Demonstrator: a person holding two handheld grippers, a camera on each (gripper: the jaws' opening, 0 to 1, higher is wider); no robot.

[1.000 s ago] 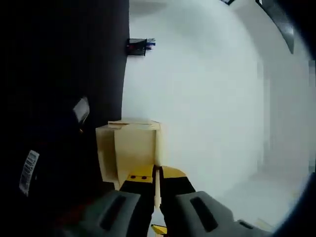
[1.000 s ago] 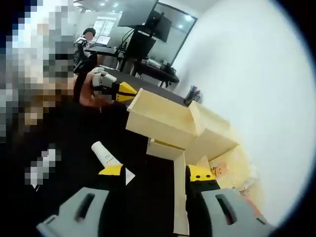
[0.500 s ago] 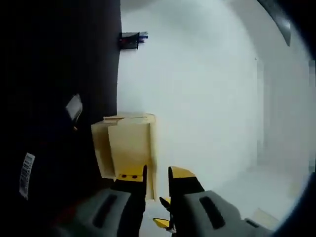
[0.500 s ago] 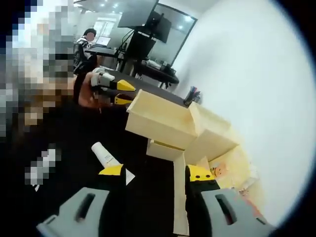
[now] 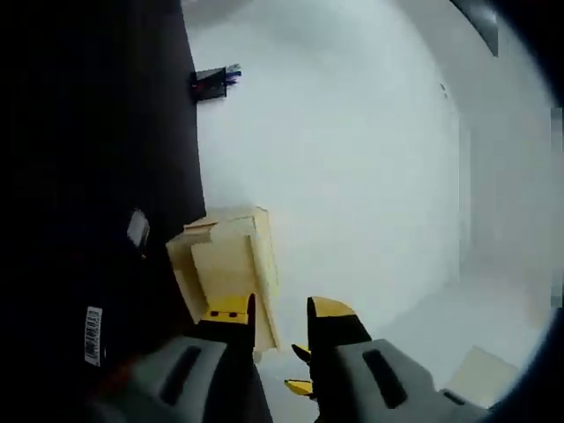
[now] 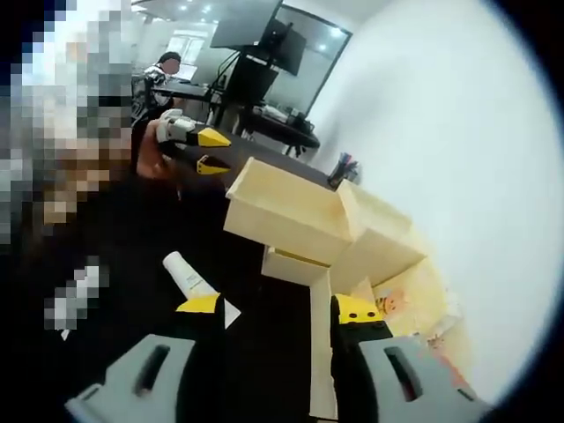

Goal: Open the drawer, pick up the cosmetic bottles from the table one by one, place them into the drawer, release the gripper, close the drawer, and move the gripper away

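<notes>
From my feed I count two cosmetic tubes, a white one (image 6: 196, 282) and a silvery one (image 6: 74, 297), one pulled-out drawer (image 6: 286, 211), one wooden drawer unit (image 6: 381, 236), one pen holder (image 6: 341, 169), one person seated behind (image 6: 154, 77).

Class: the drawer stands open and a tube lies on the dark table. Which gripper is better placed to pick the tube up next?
Right. The right gripper is open, with the white tube lying just ahead of its jaws. The left gripper is open too, but sits beyond the drawer.
</notes>
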